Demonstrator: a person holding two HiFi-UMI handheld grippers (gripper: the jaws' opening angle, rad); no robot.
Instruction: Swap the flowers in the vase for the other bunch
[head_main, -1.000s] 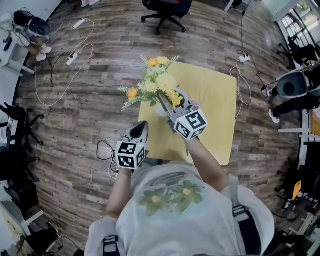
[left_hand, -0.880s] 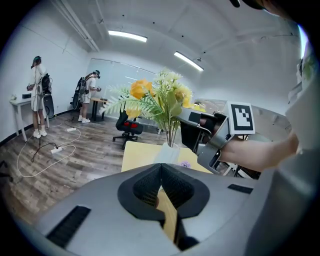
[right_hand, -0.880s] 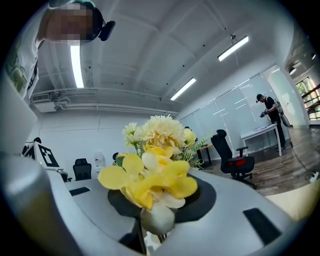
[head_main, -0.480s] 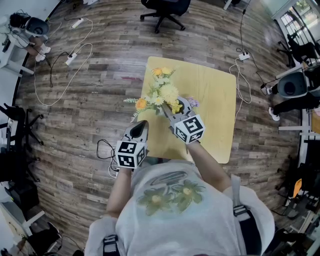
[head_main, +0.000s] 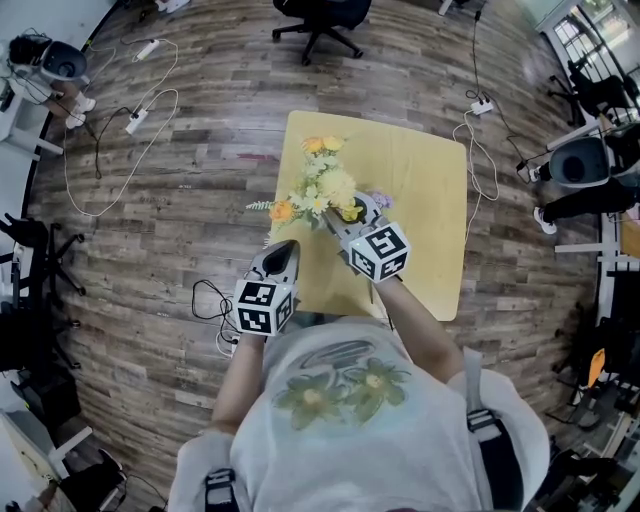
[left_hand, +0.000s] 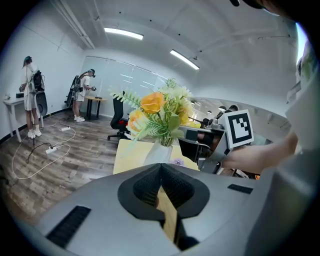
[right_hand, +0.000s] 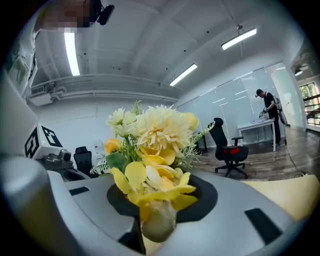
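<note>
**Caller:** From up top, what have you got?

**Me:** Head view: a pale square wooden table (head_main: 430, 200) on a plank floor, with the yellow-and-orange flower bunch (head_main: 322, 185) over its near left part. My right gripper (head_main: 348, 212) reaches in at the bunch's base. My left gripper (head_main: 287, 250) hovers at the table's near left corner, apart from the bunch. A small purple bloom (head_main: 380, 200) peeks out just beside the right gripper.

**Caller:** And the left gripper view?

**Me:** My left fingers are pressed together, nothing in them. Ahead, the bunch stands upright in a white tapered vase (left_hand: 159, 152) on the table. The purple bloom lies right at the vase's foot, and my right gripper is close in on the vase's right.

**Caller:** Right gripper view, then?

**Me:** Petals fill it! The bunch's pale base sits right between my right fingers. They've just been easing apart a touch, yet the pads are clamped round that base. My left gripper's marker cube (right_hand: 42, 141) shows off to the left, and a black office chair (right_hand: 227, 147) stands behind.
</note>
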